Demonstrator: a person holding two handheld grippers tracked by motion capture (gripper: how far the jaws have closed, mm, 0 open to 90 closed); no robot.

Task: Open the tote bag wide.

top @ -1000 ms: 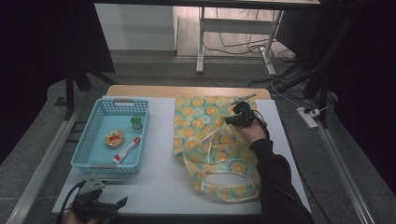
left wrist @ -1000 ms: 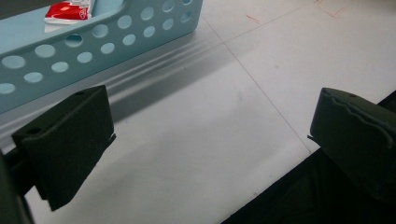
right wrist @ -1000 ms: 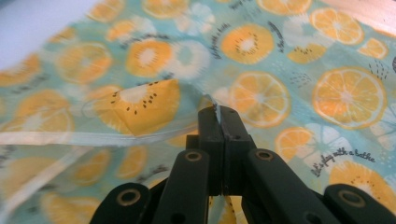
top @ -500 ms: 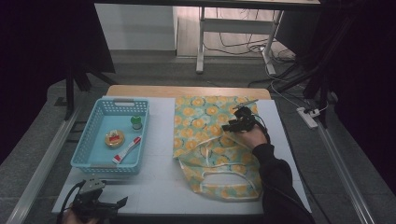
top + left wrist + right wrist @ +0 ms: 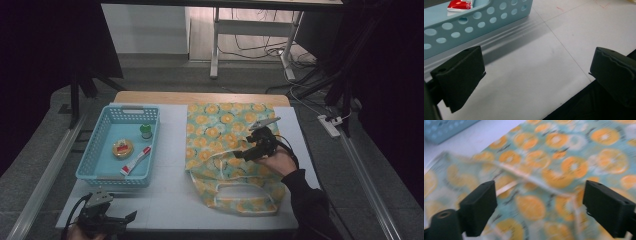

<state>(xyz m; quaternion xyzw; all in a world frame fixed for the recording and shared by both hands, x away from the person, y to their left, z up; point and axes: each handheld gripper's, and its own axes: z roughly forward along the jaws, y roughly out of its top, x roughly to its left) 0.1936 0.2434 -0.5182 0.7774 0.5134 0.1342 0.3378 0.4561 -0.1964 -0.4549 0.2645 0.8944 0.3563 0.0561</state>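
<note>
The right gripper [image 5: 239, 154] hangs over the orange-patterned fabric tote bag [image 5: 227, 131] lying flat mid-table; its jaws have just been opening and hold nothing. Better to pinch one cream handle [image 5: 243, 200] cleanly, not bunched cloth.

The cloth bag [image 5: 220, 145] with an orange-slice print on a pale green ground is lying flat on the white table [image 5: 170, 200]. Its near part is lying rumpled, and its white handles [image 5: 245, 200] are resting on the cloth.
</note>
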